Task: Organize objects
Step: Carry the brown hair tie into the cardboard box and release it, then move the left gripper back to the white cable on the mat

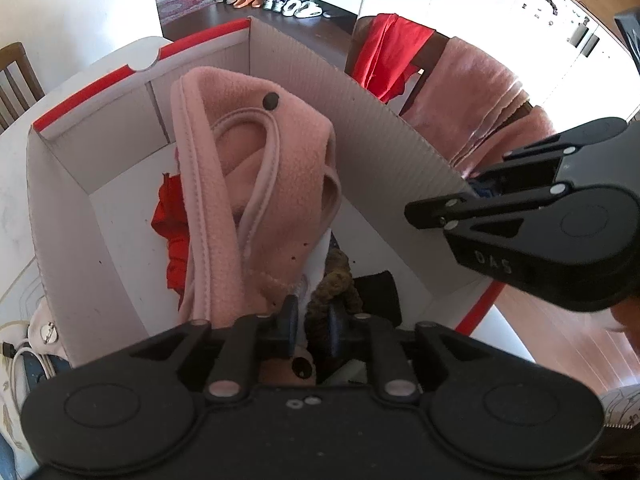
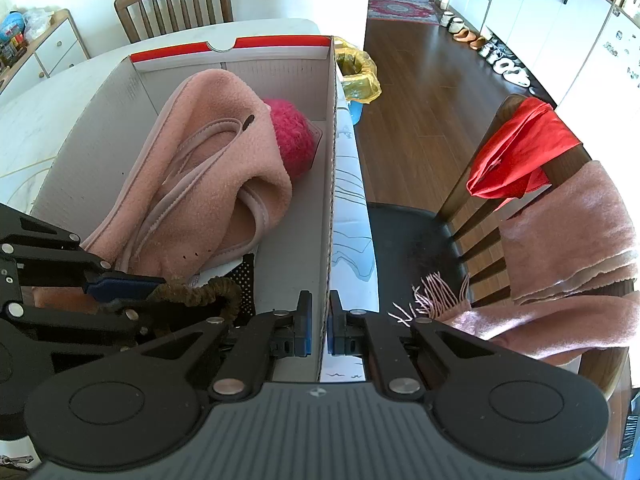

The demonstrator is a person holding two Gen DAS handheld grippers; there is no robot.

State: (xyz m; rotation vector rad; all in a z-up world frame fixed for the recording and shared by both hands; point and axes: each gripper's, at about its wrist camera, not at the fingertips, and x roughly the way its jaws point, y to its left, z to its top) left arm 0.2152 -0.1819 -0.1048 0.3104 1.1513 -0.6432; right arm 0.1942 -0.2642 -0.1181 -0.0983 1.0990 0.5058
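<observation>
A white cardboard box [image 1: 120, 160] [image 2: 100, 128] with a red rim stands on a table. In it lie a pink fleece garment [image 1: 248, 160] [image 2: 212, 152], a red cloth [image 1: 172, 232], a magenta fuzzy ball [image 2: 292, 140] and a black piece [image 1: 380, 292]. My left gripper [image 1: 312, 324] [image 2: 128, 298] reaches down into the box's near end. A brown scrunchie [image 1: 332, 280] [image 2: 200, 292] sits between its pads with a small gap beside it, so it is open. My right gripper [image 2: 320, 324] [image 1: 476, 192] is shut on the box's right wall [image 2: 331, 200].
A wooden chair right of the table carries a red cloth [image 2: 520, 152] [image 1: 384, 52] and a pink fringed scarf [image 2: 568, 240] [image 1: 480, 92]. A yellow-lined bin [image 2: 356, 72] stands on the floor beyond the box. Another chair [image 2: 176, 0] is at the table's far side. A pale bag [image 1: 40, 336] lies left of the box.
</observation>
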